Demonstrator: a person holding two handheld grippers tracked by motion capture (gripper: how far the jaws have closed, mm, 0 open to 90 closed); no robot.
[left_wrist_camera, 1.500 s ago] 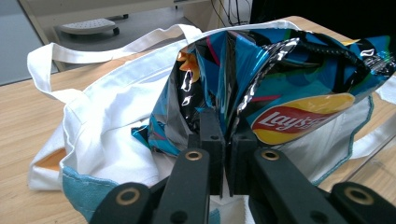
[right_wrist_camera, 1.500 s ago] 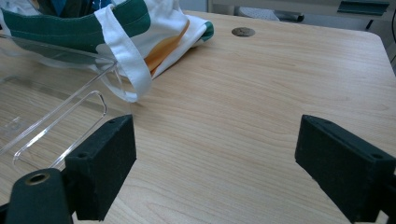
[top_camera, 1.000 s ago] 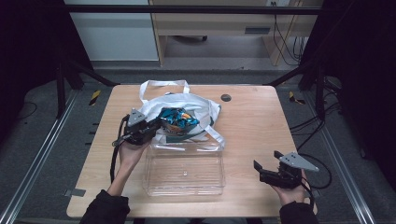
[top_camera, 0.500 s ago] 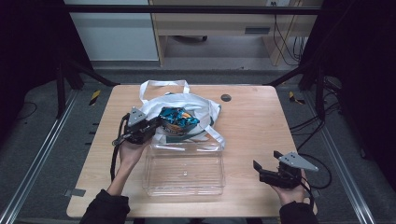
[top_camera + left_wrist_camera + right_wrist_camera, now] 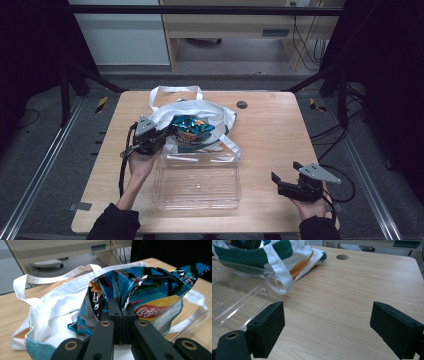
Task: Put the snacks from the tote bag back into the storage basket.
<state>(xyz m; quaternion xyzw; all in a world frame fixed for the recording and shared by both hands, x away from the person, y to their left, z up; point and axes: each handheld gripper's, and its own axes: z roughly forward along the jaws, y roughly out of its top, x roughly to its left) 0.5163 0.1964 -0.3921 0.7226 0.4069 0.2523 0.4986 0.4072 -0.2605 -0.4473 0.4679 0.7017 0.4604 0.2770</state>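
Left gripper [image 5: 121, 315] clamped on Lay's chip bag [image 5: 160, 292] – grab step, jaws just closed.
Next: lift clear of tote bag [image 5: 210, 107] into clear plastic bin [image 5: 197, 182] – right gripper [image 5: 327, 327] idle, jaws wide.

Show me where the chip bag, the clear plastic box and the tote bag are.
chip bag [image 5: 155, 307], left gripper view, on its printed front.
clear plastic box [image 5: 197, 202], high view, on its near wall.
tote bag [image 5: 62, 305], left gripper view, on its white cloth side.

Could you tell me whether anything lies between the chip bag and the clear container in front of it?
Only the tote bag: the chip bag, pinched by the left gripper, sits in its mouth, whose near rim lies along the clear container.
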